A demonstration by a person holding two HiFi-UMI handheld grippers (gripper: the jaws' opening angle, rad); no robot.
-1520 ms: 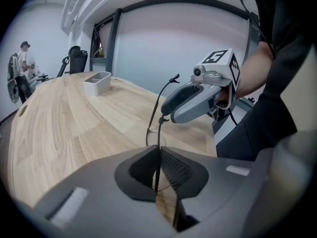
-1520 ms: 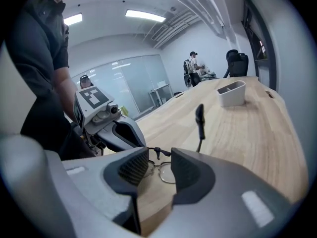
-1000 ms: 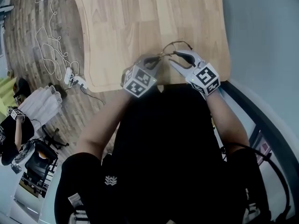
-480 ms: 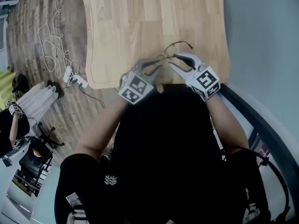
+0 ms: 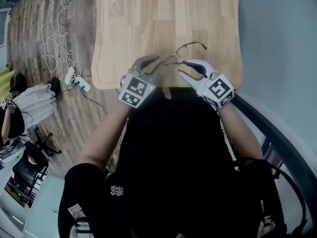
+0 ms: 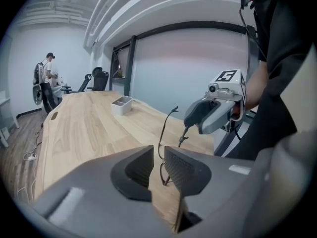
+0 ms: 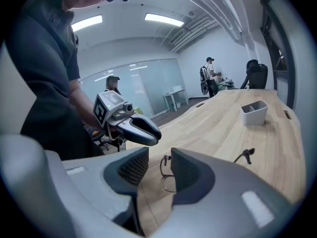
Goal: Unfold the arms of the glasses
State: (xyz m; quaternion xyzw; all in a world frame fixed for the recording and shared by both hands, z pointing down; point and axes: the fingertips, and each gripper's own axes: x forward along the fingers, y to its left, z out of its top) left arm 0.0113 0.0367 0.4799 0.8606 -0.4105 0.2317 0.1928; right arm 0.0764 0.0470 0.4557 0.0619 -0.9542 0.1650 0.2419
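**Position.** In the head view the left tongs (image 6: 158, 156) are sitting at 8 o'clock from the glasses (image 7: 167, 175), and the right tongs (image 7: 159, 155) at 5 o'clock. The glasses are lying between the two tips, over the near edge of the counter (image 5: 133, 24). Whether the frame is resting on the wood or hanging just clear of it cannot be told. One arm is already standing out toward 3 o'clock.

**Left tongs.** The jaws have just been opening and are now standing narrowly apart. A lens rim is showing in the gap, close to the 3 o'clock pad, but neither pad is visibly pressing on it.

**Right tongs.** The jaws are standing somewhat wider apart. A lens rim with its nose pad is showing in the gap, nearer the 3 o'clock pad. No clamping is visible here either.

**Handling.**
- The frame is thin wire, so it is probably very light, springy and easily bent.
- The lenses are likely smooth and prone to slipping or marking.
- Taking hold at the bridge or at the rim beside a hinge looks safest.
- The other tongs should be pushing the folded arm near its hinge, not at its curved tip.
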